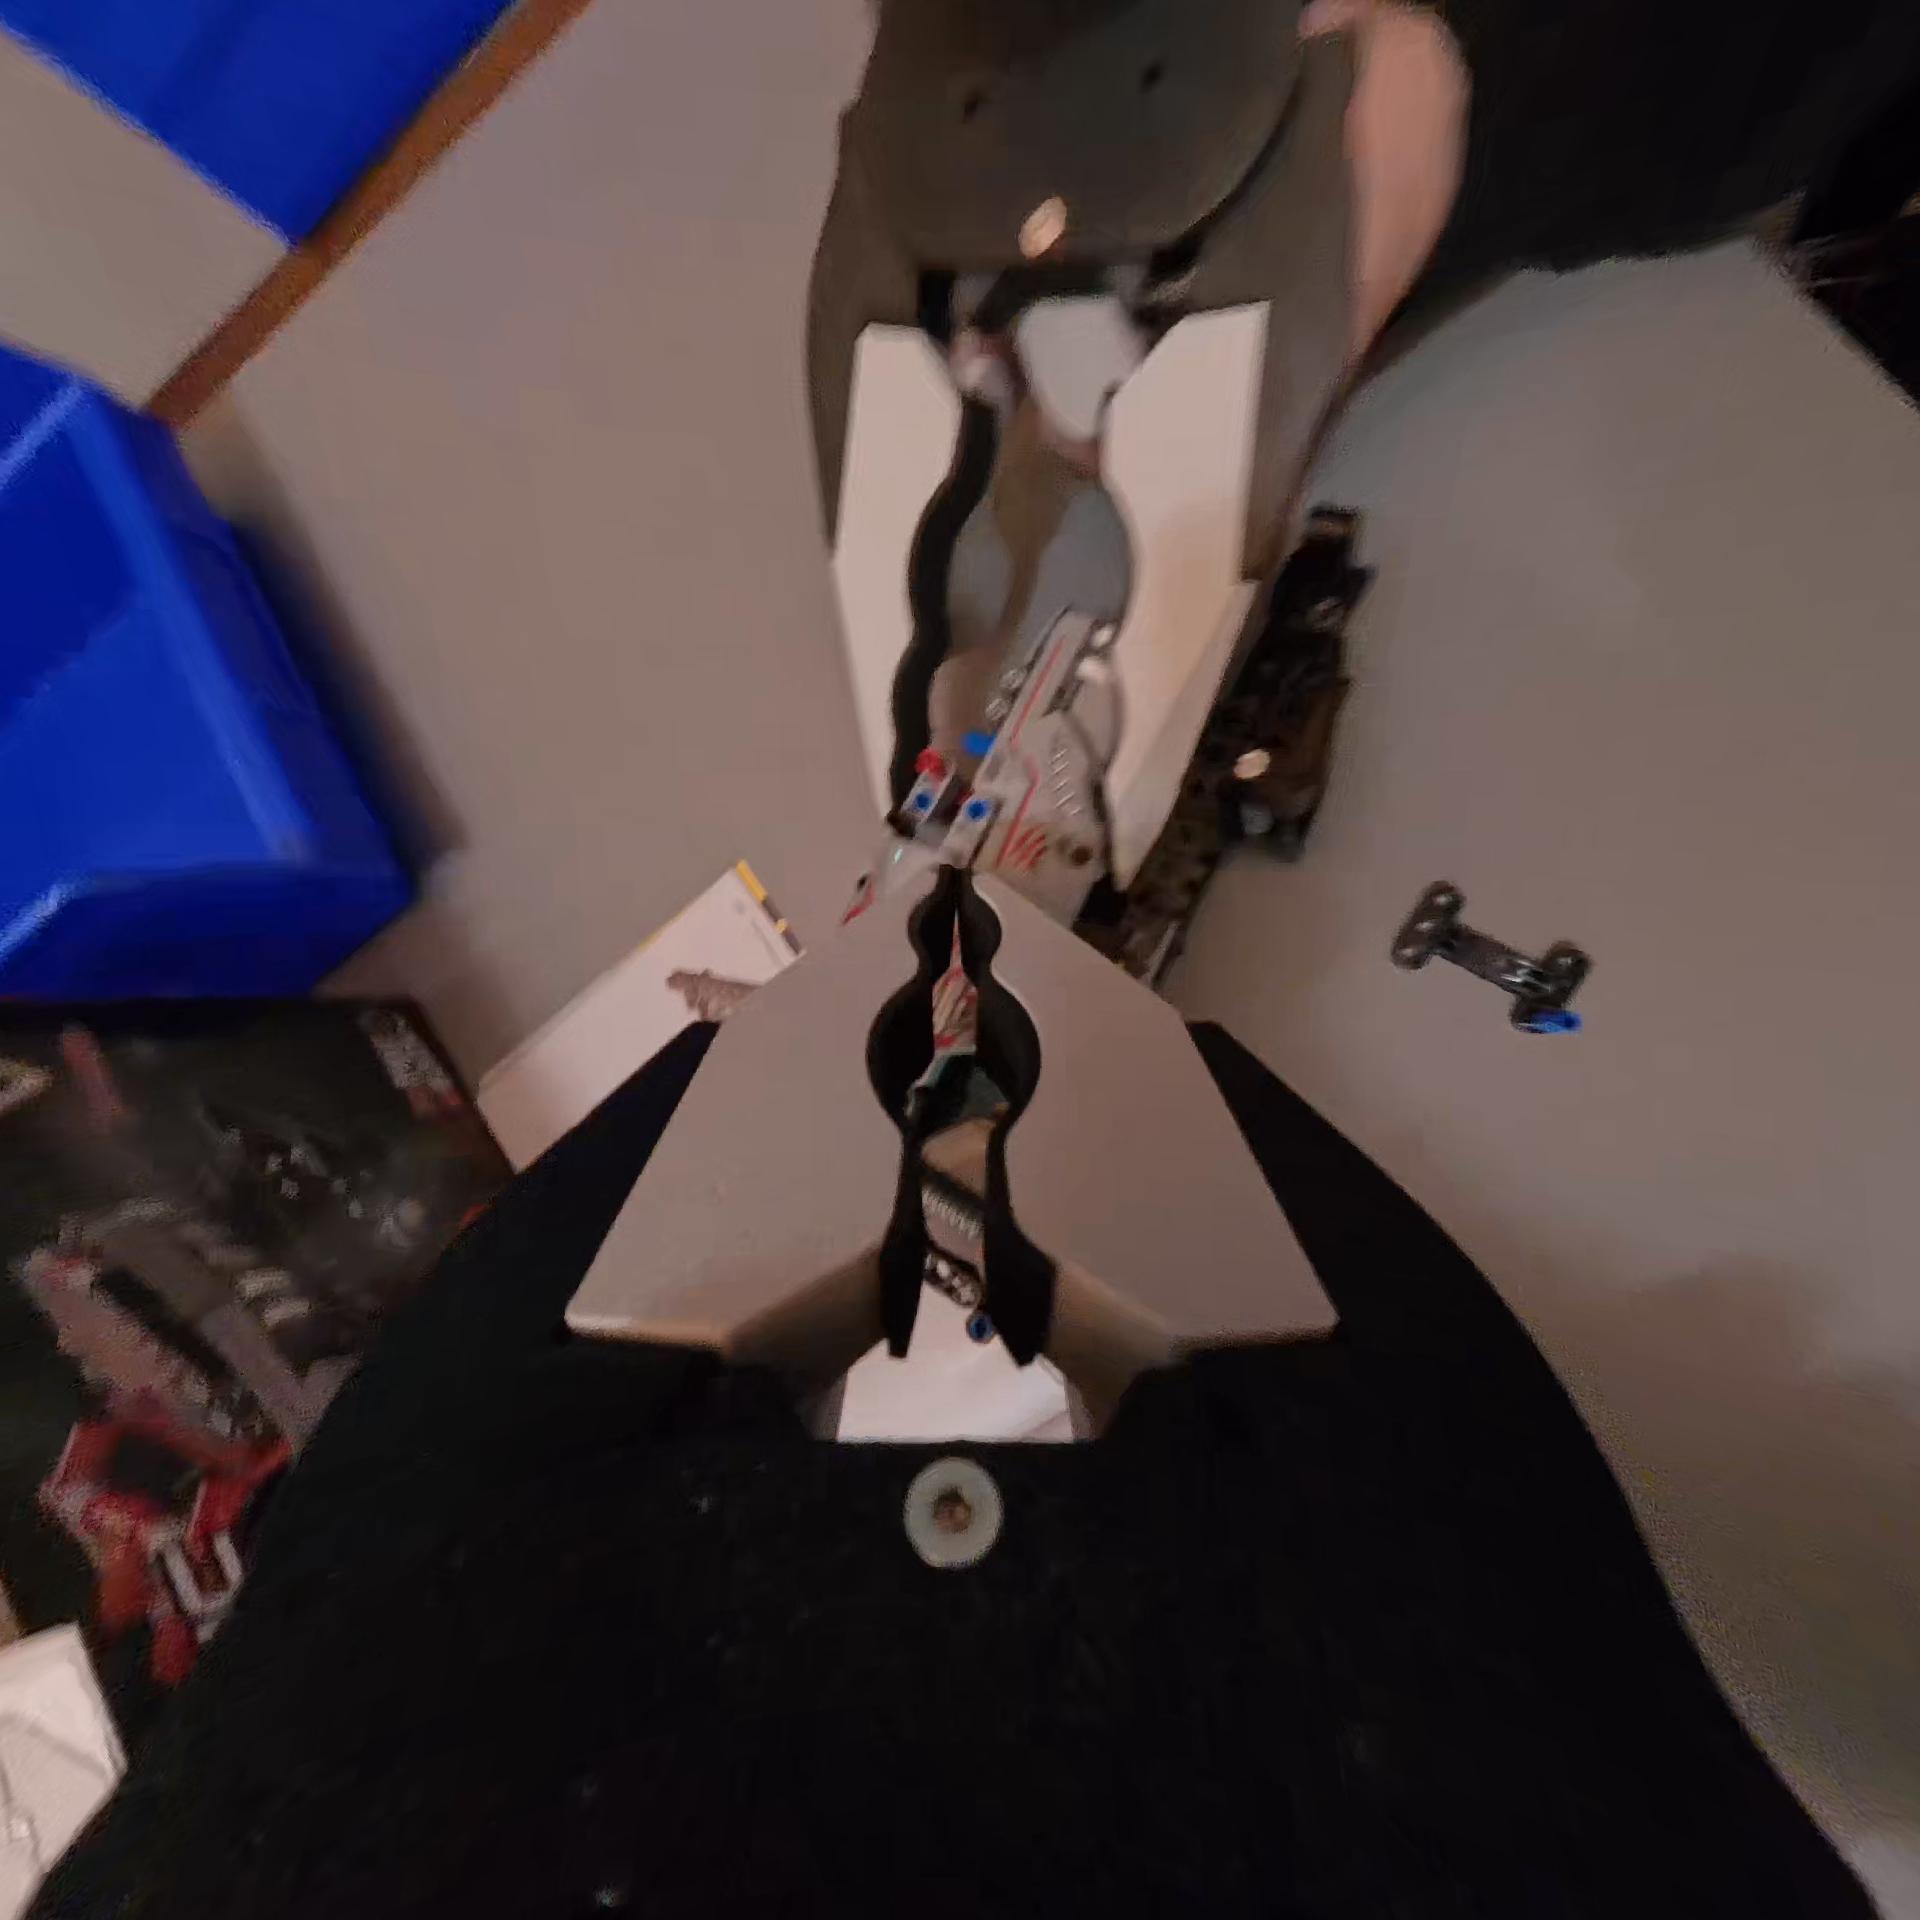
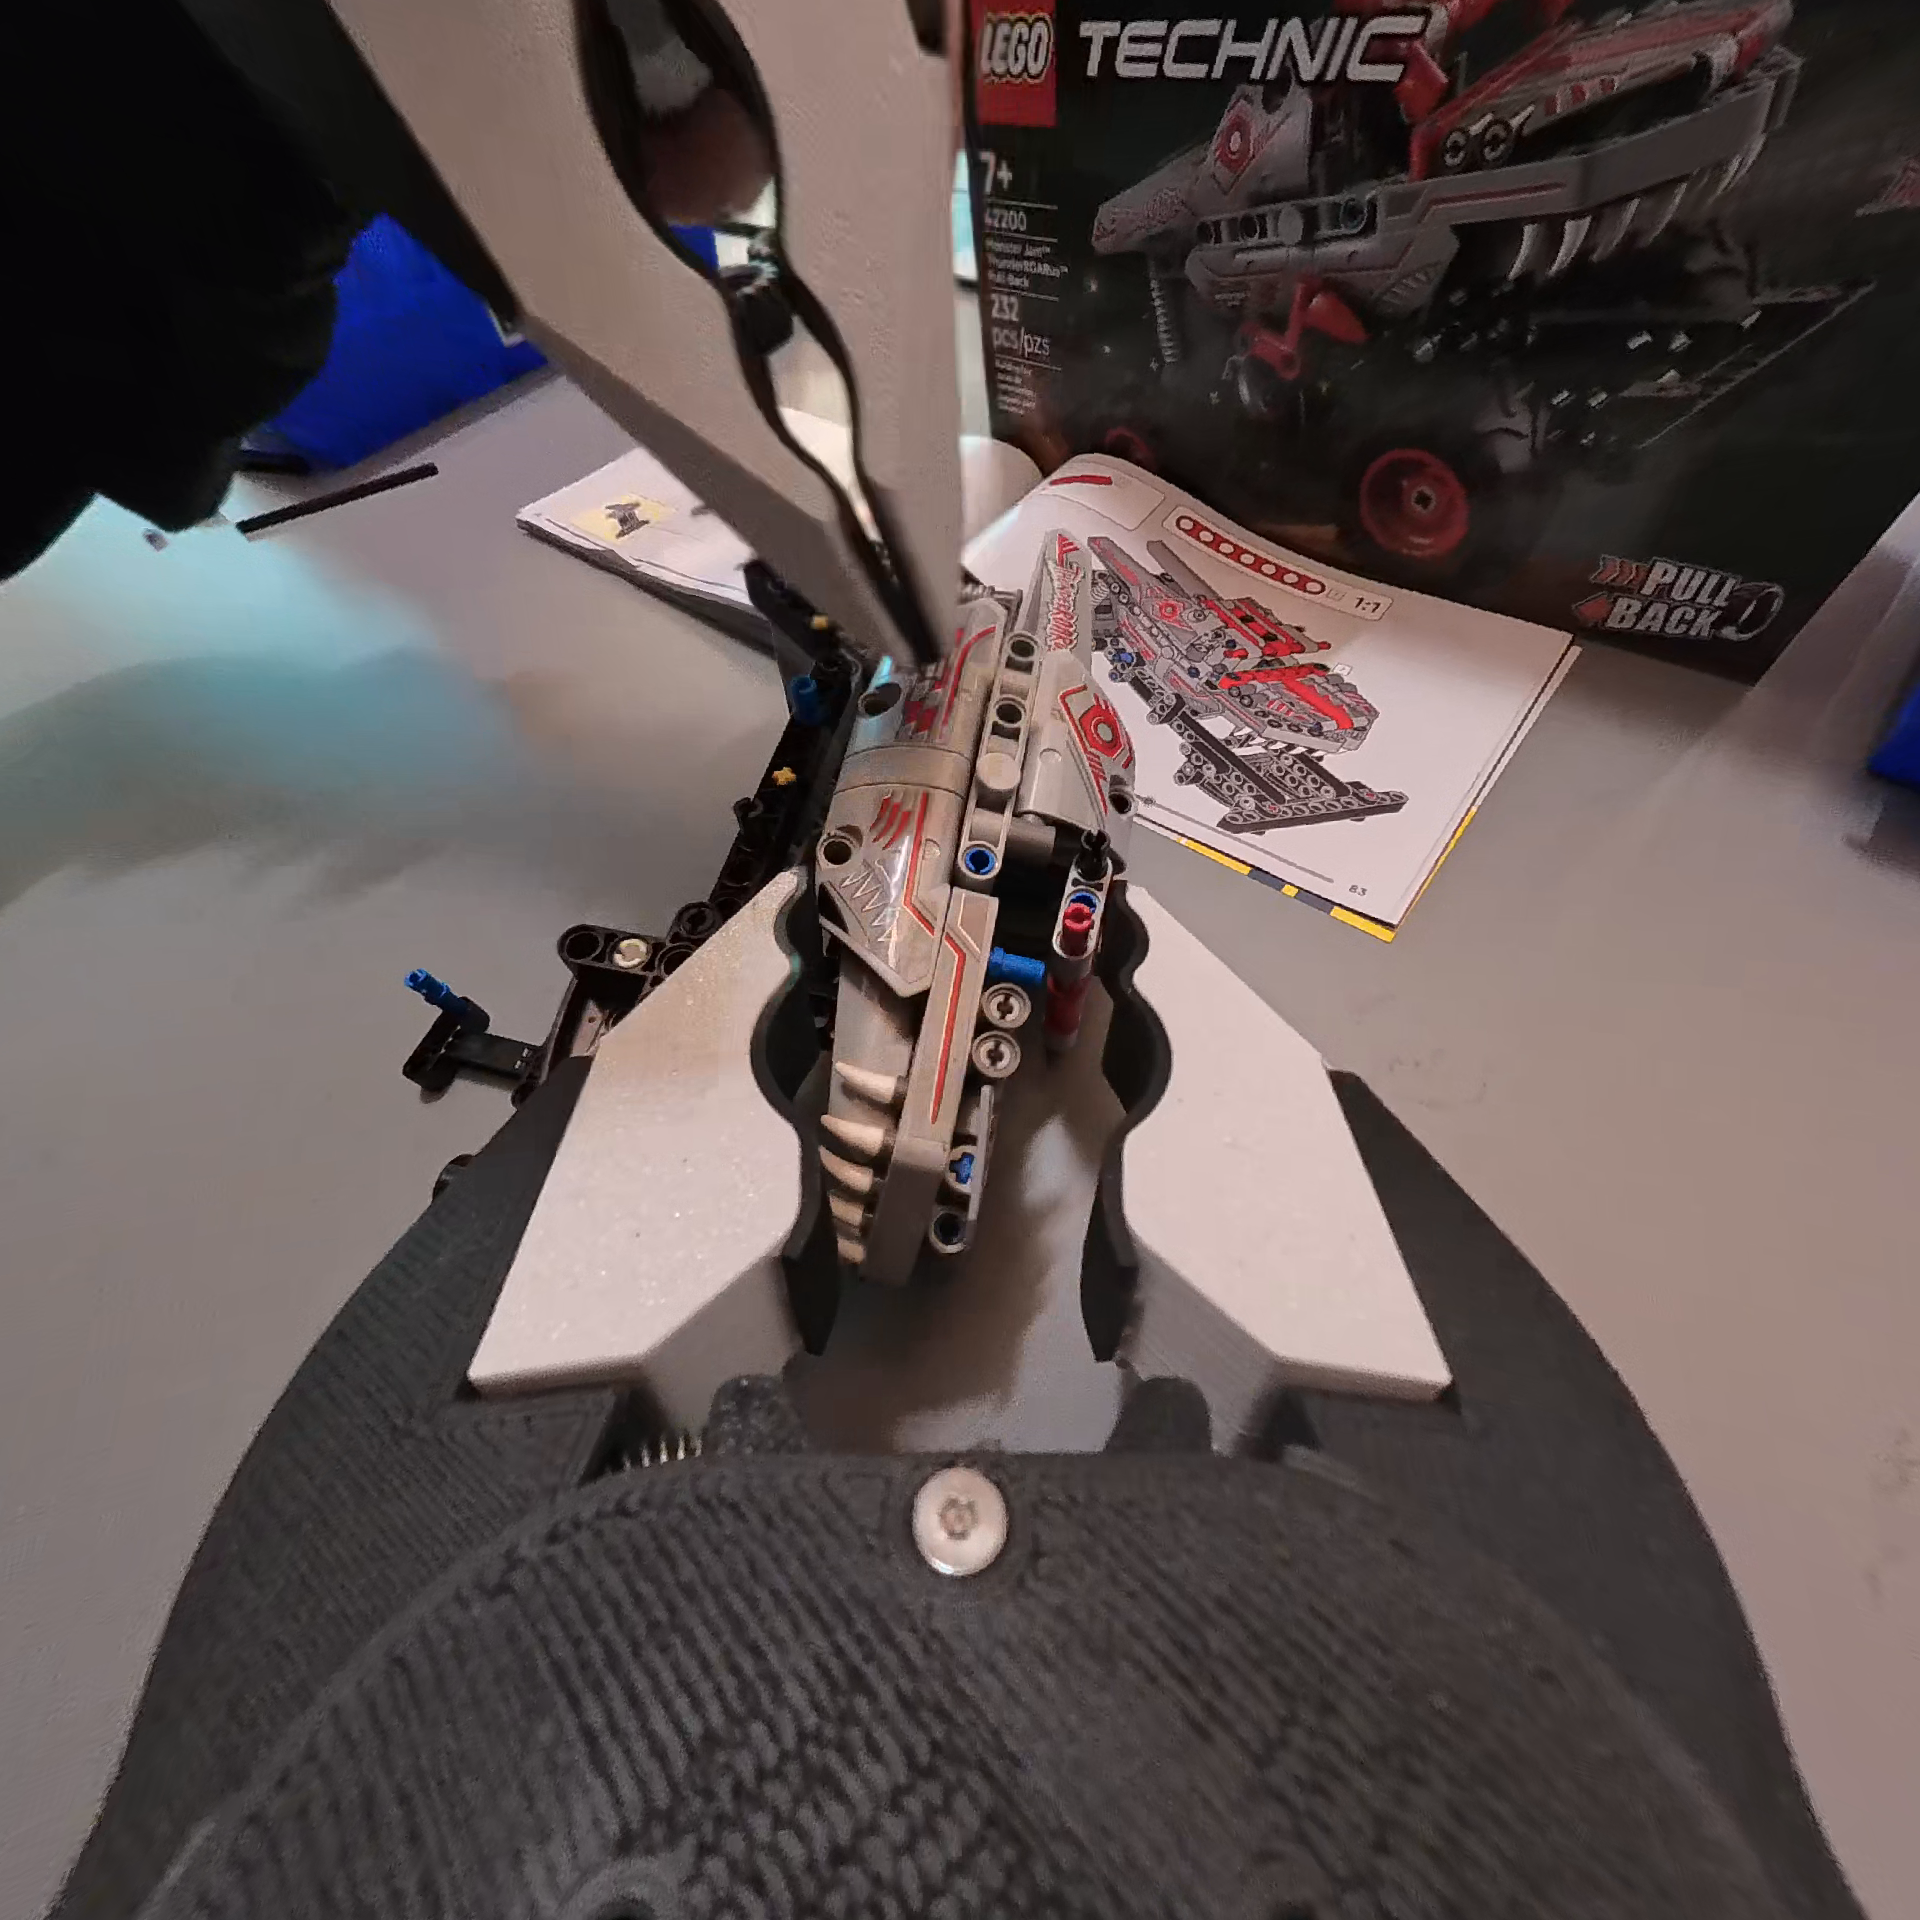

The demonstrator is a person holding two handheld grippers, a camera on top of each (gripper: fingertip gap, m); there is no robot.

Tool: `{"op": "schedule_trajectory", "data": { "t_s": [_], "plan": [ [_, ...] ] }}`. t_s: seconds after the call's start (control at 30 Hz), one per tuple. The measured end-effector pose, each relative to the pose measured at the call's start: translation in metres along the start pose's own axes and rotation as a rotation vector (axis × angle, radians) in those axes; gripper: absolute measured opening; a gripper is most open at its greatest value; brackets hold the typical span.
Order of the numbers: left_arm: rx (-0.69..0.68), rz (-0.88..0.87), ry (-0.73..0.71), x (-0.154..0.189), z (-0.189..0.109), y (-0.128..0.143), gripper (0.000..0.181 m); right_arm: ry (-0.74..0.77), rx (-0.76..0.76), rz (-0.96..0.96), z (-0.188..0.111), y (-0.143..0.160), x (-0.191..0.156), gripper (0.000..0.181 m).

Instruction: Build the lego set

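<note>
- Right claw (image 2: 951,1049) sits nearest in its own view, its fingers spread partway around the toothed front of the grey and red lego body (image 2: 935,935); whether the pads actually press it I cannot tell.
- Left claw (image 1: 948,914) is squeezed almost shut on the body's thin rear edge, seen in the right wrist view coming down from above.
- Left of the body in that view, a black lego frame (image 2: 623,966) with blue pins lies on the grey bench (image 2: 312,831), partly under the right claw.
- Behind the body lies an open instruction booklet (image 2: 1351,748), showing a drawing of the model.
- Further right stands the dark set box (image 2: 1507,312), printed with branding and writing.
- Seen from the left wrist, a small black piece (image 1: 1491,956) lies apart, with blue bins (image 1: 156,675) at far left.
</note>
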State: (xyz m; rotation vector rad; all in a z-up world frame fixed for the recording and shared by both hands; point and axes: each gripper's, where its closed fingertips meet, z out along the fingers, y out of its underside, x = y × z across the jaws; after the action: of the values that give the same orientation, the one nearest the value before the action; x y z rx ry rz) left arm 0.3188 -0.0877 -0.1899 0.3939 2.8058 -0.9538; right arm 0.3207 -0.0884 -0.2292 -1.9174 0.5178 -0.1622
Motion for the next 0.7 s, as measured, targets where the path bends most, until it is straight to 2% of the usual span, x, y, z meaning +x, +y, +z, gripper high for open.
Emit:
{"op": "schedule_trajectory", "data": {
  "t_s": [0.03, 0.17, 0.23, 0.5, 0.7],
  "plan": [
    [-0.004, 0.024, 0.048, 0.009, 0.001, -0.003, 0.0, 0.001, 0.001, -0.003, 0.0, 0.0, 0.0, 0.054],
    [-0.176, 0.099, 0.143, 0.022, 0.014, 0.011, 0.0, 0.003, 0.003, -0.007, 0.0, -0.001, 0.0, 0.053],
    [-0.189, 0.11, 0.178, 0.026, 0.016, 0.007, 0.0, 0.007, 0.004, -0.013, 0.0, -0.001, 0.0, 0.054],
    [-0.326, 0.207, 0.186, 0.025, 0.019, 0.009, 0.0, 0.017, 0.005, -0.027, 0.0, -0.001, -0.001, 0.053],
    [-0.428, 0.22, 0.253, 0.027, 0.02, 0.011, 0.0, 0.013, -0.001, -0.034, 0.001, 0.0, -0.002, 0.053]
  ]
}}
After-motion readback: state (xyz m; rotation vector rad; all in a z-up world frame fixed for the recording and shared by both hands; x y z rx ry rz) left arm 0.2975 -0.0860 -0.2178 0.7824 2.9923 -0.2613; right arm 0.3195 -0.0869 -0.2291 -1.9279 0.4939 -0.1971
